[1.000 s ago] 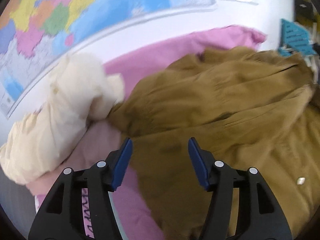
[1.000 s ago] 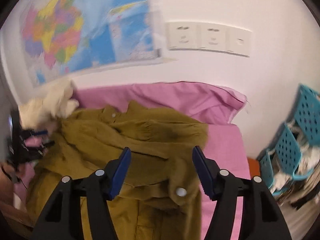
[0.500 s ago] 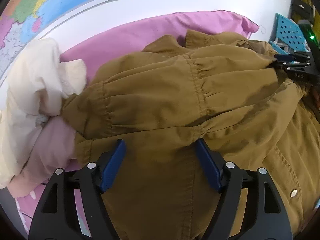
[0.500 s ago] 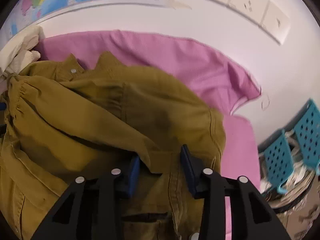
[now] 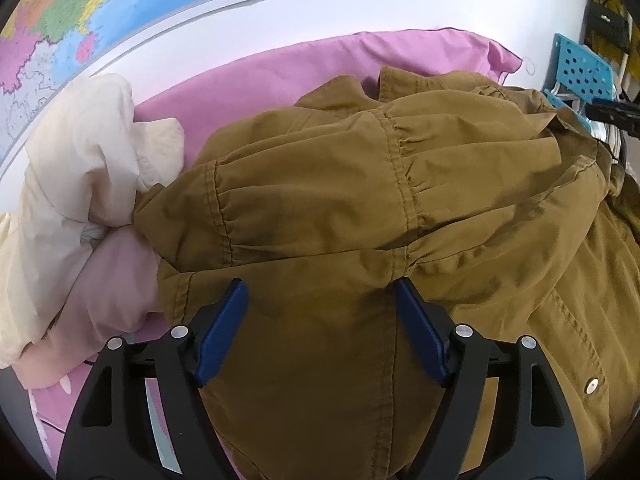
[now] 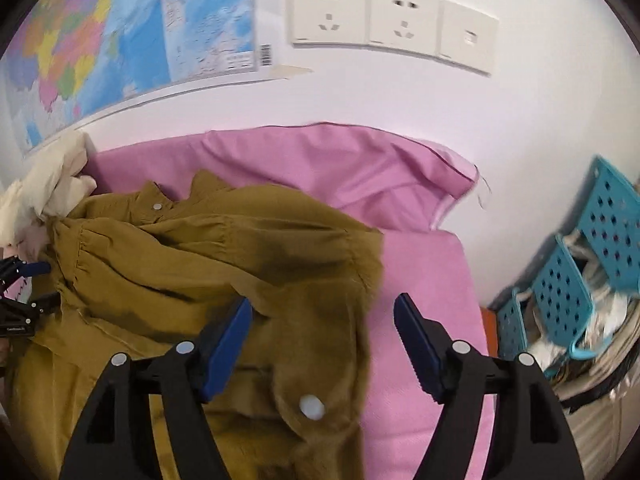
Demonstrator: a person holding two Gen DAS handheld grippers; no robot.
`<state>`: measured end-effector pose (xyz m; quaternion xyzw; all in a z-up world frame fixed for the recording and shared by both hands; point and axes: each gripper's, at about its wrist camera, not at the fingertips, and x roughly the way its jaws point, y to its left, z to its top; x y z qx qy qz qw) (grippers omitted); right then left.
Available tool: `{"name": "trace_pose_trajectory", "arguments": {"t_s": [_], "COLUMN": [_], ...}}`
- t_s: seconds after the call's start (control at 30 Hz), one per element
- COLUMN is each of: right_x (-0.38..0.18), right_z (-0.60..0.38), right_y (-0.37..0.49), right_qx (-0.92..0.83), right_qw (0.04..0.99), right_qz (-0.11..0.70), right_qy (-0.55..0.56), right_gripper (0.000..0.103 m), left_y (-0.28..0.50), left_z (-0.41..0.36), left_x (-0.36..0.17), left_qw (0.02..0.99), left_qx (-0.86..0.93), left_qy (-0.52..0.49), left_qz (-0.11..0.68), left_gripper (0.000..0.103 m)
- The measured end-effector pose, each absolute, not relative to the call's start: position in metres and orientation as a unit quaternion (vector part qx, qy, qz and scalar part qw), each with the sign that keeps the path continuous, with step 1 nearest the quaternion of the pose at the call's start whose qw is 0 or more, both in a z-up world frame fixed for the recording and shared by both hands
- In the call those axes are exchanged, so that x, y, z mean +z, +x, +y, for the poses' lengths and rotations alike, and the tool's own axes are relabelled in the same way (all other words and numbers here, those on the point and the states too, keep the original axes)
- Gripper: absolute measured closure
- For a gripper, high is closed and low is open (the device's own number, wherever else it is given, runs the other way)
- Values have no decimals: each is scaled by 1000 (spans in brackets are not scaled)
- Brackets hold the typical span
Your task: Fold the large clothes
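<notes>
Since the earlier frames both grippers have come down closer to the jacket, and the right one, which was pinched on a fold of it half a second ago, has let go.

Left wrist view: the left gripper (image 5: pixel 320 312) hangs just over the brown jacket (image 5: pixel 360 208), its blue fingers (image 5: pixel 224 328) spread wide. Cloth lies under and between them, but the pads do not press on it. The jacket lies bunched on a pink sheet (image 5: pixel 320 64), with a gathered seam running across its folded upper part and a snap button (image 5: pixel 591 383) at the lower right. A cream garment (image 5: pixel 80 168) is heaped against the jacket's left edge. A map (image 5: pixel 120 8) hangs on the wall behind. The tip of the right gripper (image 5: pixel 612 114) shows at the far right edge.

Right wrist view: the right gripper (image 6: pixel 322 332) has its jaws opening, now wide apart. The jacket's (image 6: pixel 220 264) right edge runs between them without being gripped; the right finger stands over bare sheet (image 6: pixel 420 280). The left gripper (image 6: pixel 24 292) shows at the jacket's far left edge. Wall sockets (image 6: pixel 392 26) sit above, and blue baskets (image 6: pixel 580 272) stand at the right.
</notes>
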<state>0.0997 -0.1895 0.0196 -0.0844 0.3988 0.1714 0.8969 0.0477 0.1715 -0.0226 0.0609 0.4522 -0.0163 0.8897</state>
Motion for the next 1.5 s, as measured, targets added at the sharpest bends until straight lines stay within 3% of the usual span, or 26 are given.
{"name": "trace_pose_trajectory", "arguments": {"t_s": [0.13, 0.23, 0.3, 0.33, 0.47, 0.67, 0.87, 1.23, 1.5], "right_x": [1, -15, -17, -15, 10, 20, -10, 0, 33], "right_z": [-190, -177, -168, -167, -161, -146, -148, -155, -169], "right_y": [105, 109, 108, 108, 107, 119, 133, 134, 129], "right_qx": [197, 210, 207, 214, 213, 194, 188, 198, 244], "right_qw": [874, 861, 863, 862, 885, 902, 890, 885, 885], "right_qz": [438, 456, 450, 449, 401, 368, 403, 416, 397], "right_qy": [-73, -82, -103, -101, -100, -115, -104, -64, 17], "right_gripper": [30, 54, 83, 90, 98, 99, 99, 98, 99], "left_y": [45, 43, 42, 41, 39, 36, 35, 36, 47], "left_z": [171, 173, 172, 172, 170, 168, 166, 162, 82], "left_x": [-20, -20, -20, -20, -17, -11, -10, -2, 41], "left_qw": [894, 894, 894, 894, 895, 898, 898, 900, 912], "left_qx": [-20, -20, -19, -19, -11, 7, 9, -1, -117], "left_qy": [58, 54, 56, 56, 65, 73, 79, 84, 131], "left_qz": [444, 445, 444, 443, 440, 434, 433, 428, 371], "left_gripper": [28, 28, 28, 28, 28, 31, 31, 31, 26]}}
